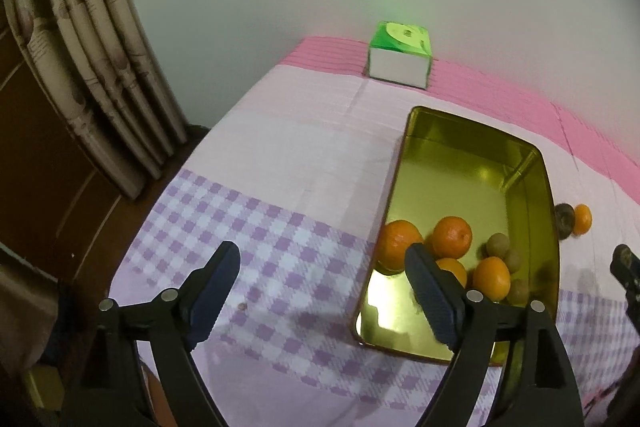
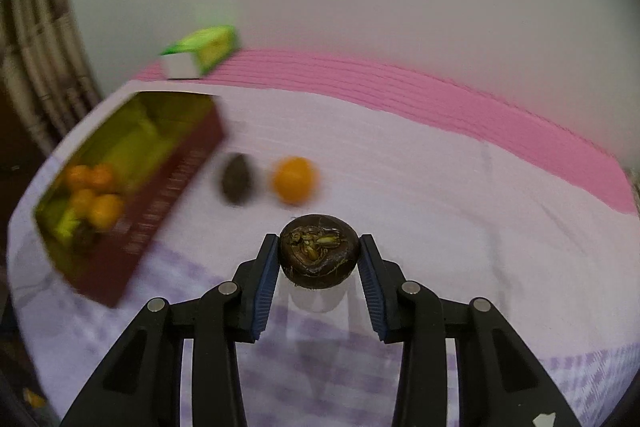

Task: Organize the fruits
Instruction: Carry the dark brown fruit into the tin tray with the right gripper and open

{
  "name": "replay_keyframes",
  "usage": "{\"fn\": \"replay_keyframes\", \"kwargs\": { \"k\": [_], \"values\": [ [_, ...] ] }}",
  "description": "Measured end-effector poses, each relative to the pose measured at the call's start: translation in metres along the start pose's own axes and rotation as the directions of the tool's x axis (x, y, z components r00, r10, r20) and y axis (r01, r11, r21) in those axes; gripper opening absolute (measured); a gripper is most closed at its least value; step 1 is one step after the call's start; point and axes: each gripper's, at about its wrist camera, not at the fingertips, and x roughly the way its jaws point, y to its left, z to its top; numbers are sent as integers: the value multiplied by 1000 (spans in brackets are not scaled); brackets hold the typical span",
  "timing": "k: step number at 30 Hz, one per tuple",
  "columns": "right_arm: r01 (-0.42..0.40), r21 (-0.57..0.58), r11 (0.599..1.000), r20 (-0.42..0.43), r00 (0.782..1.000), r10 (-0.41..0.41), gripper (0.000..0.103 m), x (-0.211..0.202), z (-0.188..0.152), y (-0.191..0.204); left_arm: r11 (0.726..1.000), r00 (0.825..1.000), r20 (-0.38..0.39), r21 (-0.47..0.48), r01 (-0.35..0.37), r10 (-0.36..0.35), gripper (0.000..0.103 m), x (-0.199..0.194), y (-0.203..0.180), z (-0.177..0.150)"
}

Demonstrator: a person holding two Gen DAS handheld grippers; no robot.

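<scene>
The dark brown fruit (image 2: 318, 255) pinched across its flat sides in the jaws of the right gripper (image 2: 319, 253) looks small, light and firm-skinned, so a hold at its widest girth seems safest against slipping. It is round and squat, with a rough, scarred crown, held above the tabletop (image 2: 420, 167) right of the gold tin (image 2: 132, 147). The left gripper (image 1: 320, 269) has its jaws spread and empty just left of that tin.

Both grippers, left gripper (image 1: 320, 267) and right gripper (image 2: 319, 253), share one build: black plastic linkage arms with triangular cut-outs. A round silver pin sits at each pivot behind the fingers. Fingers (image 2: 266, 285) carry ribbed dark-blue pads on their inner faces.
</scene>
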Motion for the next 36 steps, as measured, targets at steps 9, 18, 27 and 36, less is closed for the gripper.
{"fn": "replay_keyframes", "kwargs": {
  "k": [9,18,27,36],
  "values": [
    [-181,-177,967,13,982,186,36,-9,24,113,998,1000,14,-59,-17,18,85,-7,18,2],
    [-225,-258,939,-68,974,215,36,18,17,162,993,1000,2,-114,-24,24,88,-5,34,3],
    [-225,-265,938,-100,974,205,36,31,9,168,994,1000,-5,-106,-21,21,88,-3,33,1],
    [-222,-294,930,-114,974,196,36,36,7,176,994,1000,-8,-103,-23,23,89,-2,31,1]
  ]
}}
